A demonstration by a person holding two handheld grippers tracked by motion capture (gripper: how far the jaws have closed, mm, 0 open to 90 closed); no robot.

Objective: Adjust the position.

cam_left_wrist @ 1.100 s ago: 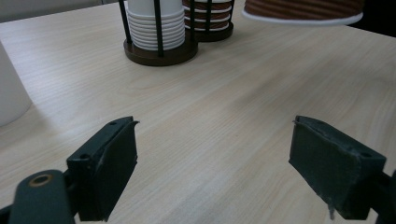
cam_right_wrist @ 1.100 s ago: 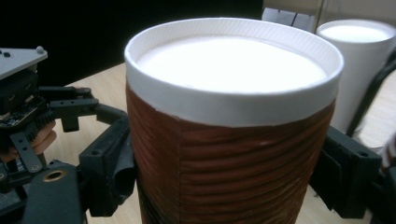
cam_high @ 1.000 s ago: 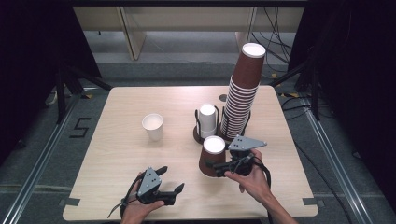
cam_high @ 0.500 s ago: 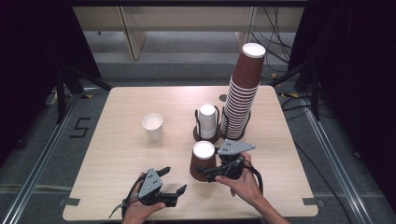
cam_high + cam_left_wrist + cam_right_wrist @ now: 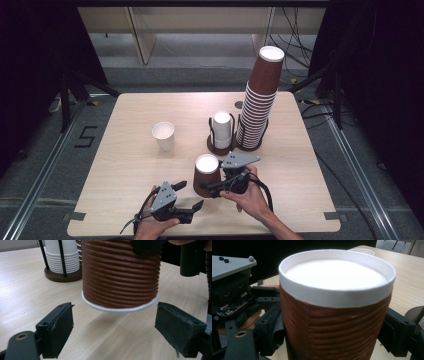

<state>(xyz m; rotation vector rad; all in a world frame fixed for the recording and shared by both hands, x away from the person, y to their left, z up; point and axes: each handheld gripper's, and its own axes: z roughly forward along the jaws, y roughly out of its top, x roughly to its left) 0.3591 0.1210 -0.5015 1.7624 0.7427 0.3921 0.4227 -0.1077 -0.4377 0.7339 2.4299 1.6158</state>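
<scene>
One brown cup [image 5: 206, 175] is the thing in hand, upside down, its white base up and its white-rimmed mouth down; the right gripper [image 5: 212, 186] has it clamped across its ribbed wall, one jaw on each side as the right gripper view [image 5: 335, 307] shows, and the left gripper view [image 5: 120, 277] shows the rim hanging just clear of the table [image 5: 125, 165], with a shadow beneath it. Its long axis stands near upright, leaning only a little. From the cup, the left gripper [image 5: 191, 195] lies just beside and nearer the person, its jaws parted and empty, aimed at the cup's lower rim; in its own view the rim sits between and beyond the two pads, which touch nothing. So the left hand is the nearer free hand, and the cup lies straight ahead of its jaws; I judge a short push forward would bring the pads to either side of the rim, whether to take the cup over or to pull a nested one from it. Farther from the cup, away from the person, stand a holder of white cups [image 5: 221, 131] and a tall brown stack [image 5: 258, 107]; a lone white cup [image 5: 164, 135] stands well apart, on the left gripper's side.
</scene>
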